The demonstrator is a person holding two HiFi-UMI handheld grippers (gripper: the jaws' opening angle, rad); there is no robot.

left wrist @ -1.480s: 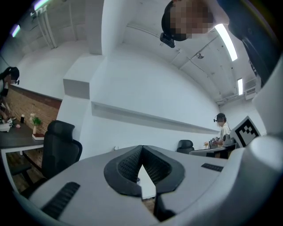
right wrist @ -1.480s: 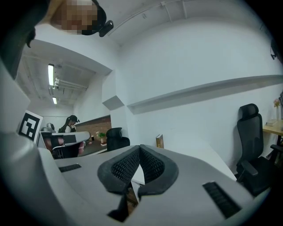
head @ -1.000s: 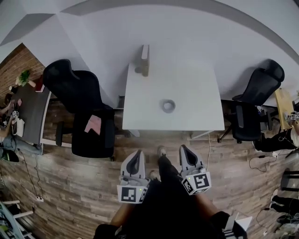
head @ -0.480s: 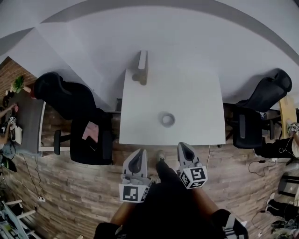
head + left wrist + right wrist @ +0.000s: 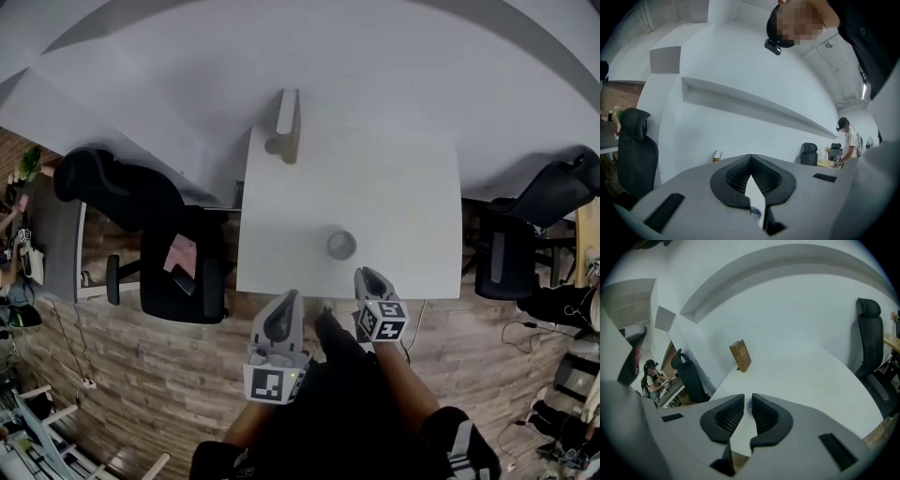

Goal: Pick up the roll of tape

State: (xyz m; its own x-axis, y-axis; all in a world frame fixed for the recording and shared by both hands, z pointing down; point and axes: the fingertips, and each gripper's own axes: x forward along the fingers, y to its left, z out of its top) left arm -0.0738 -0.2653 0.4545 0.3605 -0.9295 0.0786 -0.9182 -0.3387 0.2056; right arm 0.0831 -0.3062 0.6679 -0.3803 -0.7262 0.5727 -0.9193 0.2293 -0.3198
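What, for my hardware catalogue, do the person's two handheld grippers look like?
The left gripper and right gripper are light grey moulded shells tapering to tongs lined with dark ribbed pads. Dark slots mark each shell's flanks. A white cube with black square markers sits at each one's rear. The person wears dark clothing; no cables show.

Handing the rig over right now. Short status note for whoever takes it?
Left gripper: shut, empty, just short of the white table's near edge.
Right gripper: jaws have just been opening, nothing between them; aimed at the roll of tape, not touching it.
Roll of tape: lying flat on the table near the front edge.
Done: nothing picked up yet.
Left: reach in, close on the roll, lift.
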